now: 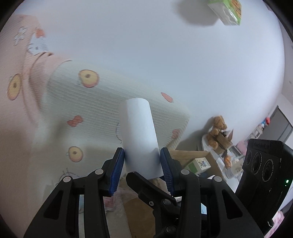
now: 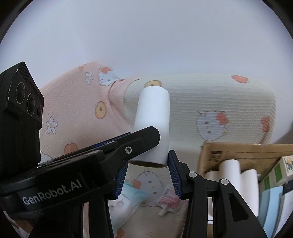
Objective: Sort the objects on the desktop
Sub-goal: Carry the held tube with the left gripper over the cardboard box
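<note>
L gripper (image 1: 142,155): blue ribbed pads (image 1: 117,170) pressed on both sides of white roll (image 1: 139,131), jaws about mid-width, clamped near roll's lower end. R gripper (image 2: 146,164): gripping same roll, right pad flush vs. roll's side, left pad mostly hidden behind L gripper's black finger. "GenRobot.AI" in white on L gripper's matte black plastic body, right wrist view.

Roll itself: smooth matte white cylinder, brown cardboard core at near end, held up in the air, far end tilted away from both cams.

Below roll: soft white-and-blue tube (image 2: 126,199) and small pink-printed sachet (image 2: 166,199) w/ barcode, text too small to read, both lying on cat-print cloth.

Right of roll, lower: brown cardboard box (image 2: 238,152), sticker w/ barcode, unreadable. Inside: more white rolls (image 2: 230,174) upright, green-and-white cartons (image 2: 280,170).

Behind roll: cream cushion (image 1: 102,106), ribbed fabric, rounded corners, cartoon cat, bow and fruit print. Pink cushion (image 2: 73,109) to its left, same print, touching it.

Further right of roll: brown plush bear (image 1: 217,131). Far above roll, to right: green-and-white carton (image 1: 227,11), blurred.
</note>
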The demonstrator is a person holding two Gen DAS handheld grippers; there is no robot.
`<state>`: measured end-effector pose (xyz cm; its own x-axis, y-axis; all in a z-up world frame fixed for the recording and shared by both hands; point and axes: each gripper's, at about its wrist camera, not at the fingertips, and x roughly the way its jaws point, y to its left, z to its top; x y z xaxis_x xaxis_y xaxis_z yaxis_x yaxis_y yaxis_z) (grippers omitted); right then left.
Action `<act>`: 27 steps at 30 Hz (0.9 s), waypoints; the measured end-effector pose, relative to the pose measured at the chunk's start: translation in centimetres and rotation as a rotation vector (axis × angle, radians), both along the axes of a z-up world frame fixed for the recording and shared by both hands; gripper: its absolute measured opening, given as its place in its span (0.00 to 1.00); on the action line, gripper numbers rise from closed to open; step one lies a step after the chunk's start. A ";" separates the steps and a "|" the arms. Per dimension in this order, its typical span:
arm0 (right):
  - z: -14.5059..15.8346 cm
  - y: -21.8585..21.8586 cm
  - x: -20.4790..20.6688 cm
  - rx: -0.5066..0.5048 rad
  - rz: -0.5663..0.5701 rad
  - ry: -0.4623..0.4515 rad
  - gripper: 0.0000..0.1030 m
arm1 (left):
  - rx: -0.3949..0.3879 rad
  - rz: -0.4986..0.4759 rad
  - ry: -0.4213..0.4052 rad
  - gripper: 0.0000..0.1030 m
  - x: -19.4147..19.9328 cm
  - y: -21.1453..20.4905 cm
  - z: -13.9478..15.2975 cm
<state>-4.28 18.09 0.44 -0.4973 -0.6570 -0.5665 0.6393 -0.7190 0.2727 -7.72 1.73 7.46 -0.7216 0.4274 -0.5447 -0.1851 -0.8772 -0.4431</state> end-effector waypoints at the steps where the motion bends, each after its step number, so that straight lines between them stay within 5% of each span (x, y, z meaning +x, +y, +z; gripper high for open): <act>1: 0.0 0.4 -0.2 -0.004 -0.008 -0.001 0.40 | -0.005 -0.010 -0.002 0.43 -0.3 0.5 0.0; 27: -3.4 9.8 -4.3 0.001 -0.151 -0.193 0.40 | -0.123 -0.230 -0.163 0.43 -3.9 10.7 -2.8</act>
<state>-8.55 27.92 -2.96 -0.4720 -0.5829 -0.6614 0.4605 -0.8028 0.3788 -11.62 12.44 4.63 -0.5126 0.4933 -0.7028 -0.3207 -0.8693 -0.3762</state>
